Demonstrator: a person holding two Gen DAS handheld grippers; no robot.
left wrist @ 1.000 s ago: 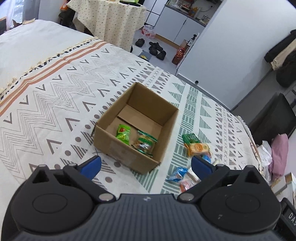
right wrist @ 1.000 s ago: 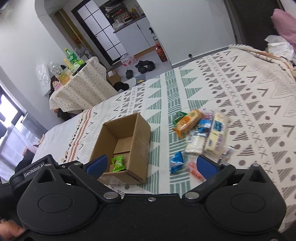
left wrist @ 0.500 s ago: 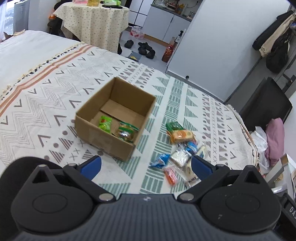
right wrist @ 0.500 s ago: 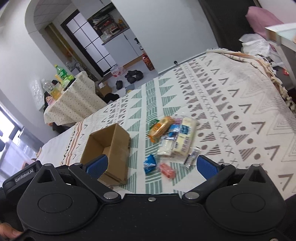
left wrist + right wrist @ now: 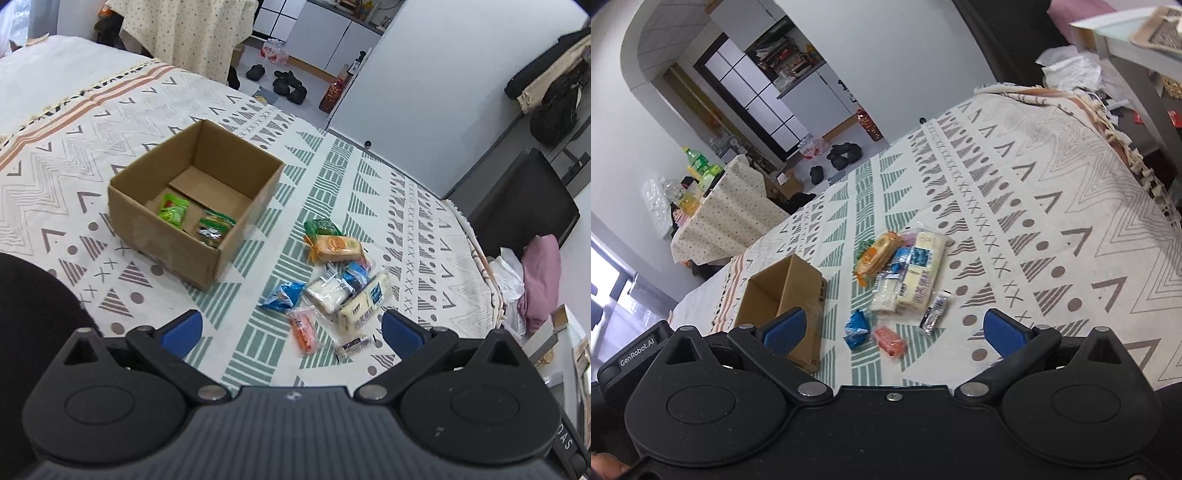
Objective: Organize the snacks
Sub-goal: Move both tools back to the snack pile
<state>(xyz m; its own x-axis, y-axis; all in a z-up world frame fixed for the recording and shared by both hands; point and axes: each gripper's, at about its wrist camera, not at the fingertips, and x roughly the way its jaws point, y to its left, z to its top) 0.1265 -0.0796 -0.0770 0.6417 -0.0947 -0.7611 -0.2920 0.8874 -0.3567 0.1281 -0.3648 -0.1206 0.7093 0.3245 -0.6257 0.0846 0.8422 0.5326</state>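
Note:
An open cardboard box (image 5: 236,251) sits on the patterned bedspread and holds a bright green packet (image 5: 173,209) and a green-topped packet (image 5: 214,228). To its right lies a pile of snacks: an orange pack (image 5: 334,248), a cream bar pack (image 5: 364,301), a blue packet (image 5: 282,295) and a red packet (image 5: 303,329). My left gripper (image 5: 291,328) is open and empty above the near end of the pile. My right gripper (image 5: 894,328) is open and empty, with the box (image 5: 798,291) on its left and the snack pile (image 5: 916,280) ahead.
The bed's right edge drops to a pink cushion (image 5: 539,277) and a black chair (image 5: 524,188). A cloth-covered table (image 5: 727,206) with bottles stands beyond the bed. Shoes (image 5: 288,83) lie on the floor past the far edge.
Both grippers have pulled back and swung right, so the box has slid left in both views and the snack pile now lies between the fingers. Both stay open.

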